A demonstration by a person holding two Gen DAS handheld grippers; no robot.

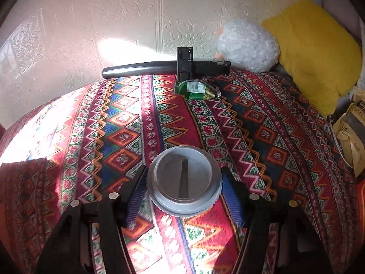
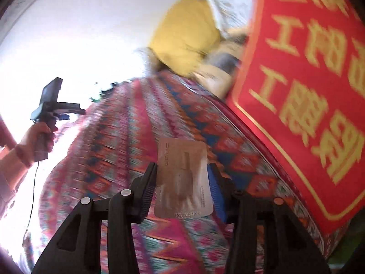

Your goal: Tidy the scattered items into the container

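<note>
In the left wrist view my left gripper (image 1: 184, 183) is shut on a round silver tin with a clear lid (image 1: 184, 181), held just above the patterned cloth (image 1: 127, 123). A green snack packet (image 1: 198, 88) and a black selfie stick (image 1: 164, 66) lie at the far edge. In the right wrist view my right gripper (image 2: 182, 178) is shut on a beige sachet (image 2: 183, 178), held above the cloth. A red container with gold characters (image 2: 303, 86) stands close on the right. The other hand-held gripper (image 2: 54, 107) shows at far left.
A yellow cushion (image 1: 317, 52) and a grey plush toy (image 1: 248, 45) rest against the embossed wall at the back right. Beige paper bags (image 1: 351, 132) lie at the right edge. The right wrist view is motion-blurred.
</note>
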